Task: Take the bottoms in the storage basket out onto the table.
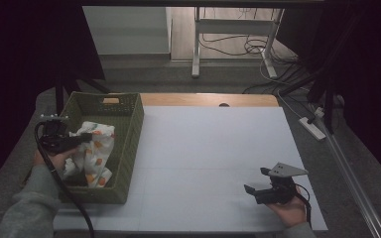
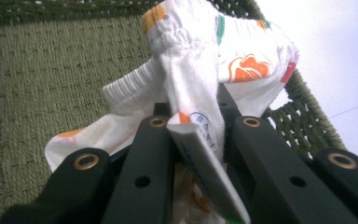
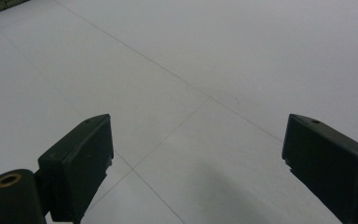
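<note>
We see the left gripper (image 1: 82,139) clamped on the white printed garment (image 1: 95,151), which hangs over the green basket (image 1: 129,148) at far left.

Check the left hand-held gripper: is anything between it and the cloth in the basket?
Nothing visible. The left hand-held gripper is already shut on the white patterned cloth, with a fold and its label pinched between the jaws. The cloth sits in the green basket, whose wall runs beside it.

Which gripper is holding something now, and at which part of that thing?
The left gripper is shut on the white printed garment, pinching a gathered fold beside its label, over the green basket. The right gripper is open, holding nothing.
</note>
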`<state>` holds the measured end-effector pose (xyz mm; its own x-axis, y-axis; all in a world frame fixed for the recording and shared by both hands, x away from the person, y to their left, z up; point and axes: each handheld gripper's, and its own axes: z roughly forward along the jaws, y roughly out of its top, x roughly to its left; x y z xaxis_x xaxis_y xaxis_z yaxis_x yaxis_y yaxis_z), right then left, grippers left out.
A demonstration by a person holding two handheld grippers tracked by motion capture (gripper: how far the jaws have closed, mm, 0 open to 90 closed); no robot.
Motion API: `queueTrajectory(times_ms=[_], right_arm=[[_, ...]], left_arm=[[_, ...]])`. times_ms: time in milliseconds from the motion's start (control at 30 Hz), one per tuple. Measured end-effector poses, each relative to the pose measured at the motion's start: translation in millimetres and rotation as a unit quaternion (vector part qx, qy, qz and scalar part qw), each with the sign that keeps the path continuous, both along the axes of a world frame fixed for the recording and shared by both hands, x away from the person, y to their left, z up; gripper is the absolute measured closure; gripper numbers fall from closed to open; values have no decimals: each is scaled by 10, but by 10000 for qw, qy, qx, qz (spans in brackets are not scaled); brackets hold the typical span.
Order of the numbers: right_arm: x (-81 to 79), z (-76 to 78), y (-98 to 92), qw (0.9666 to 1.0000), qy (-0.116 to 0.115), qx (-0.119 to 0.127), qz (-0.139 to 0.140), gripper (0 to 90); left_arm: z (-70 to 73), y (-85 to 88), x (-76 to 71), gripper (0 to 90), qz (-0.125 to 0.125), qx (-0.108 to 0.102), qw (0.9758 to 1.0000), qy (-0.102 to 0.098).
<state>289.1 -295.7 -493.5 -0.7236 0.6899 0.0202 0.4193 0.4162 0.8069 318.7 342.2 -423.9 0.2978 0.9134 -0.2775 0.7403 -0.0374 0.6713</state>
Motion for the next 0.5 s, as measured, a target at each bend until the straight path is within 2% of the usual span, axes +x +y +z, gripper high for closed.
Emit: queueTrajectory(times_ms=[300, 500], right_arm=[[0, -1, 1, 10000, 2, -1, 0, 91], [-1, 0, 0, 10000, -4, 3, -6, 91]], left_arm=[[106, -16, -59, 829, 23, -126, 9995, -297], [134, -31, -110, 829, 84, -279, 9981, -537]])
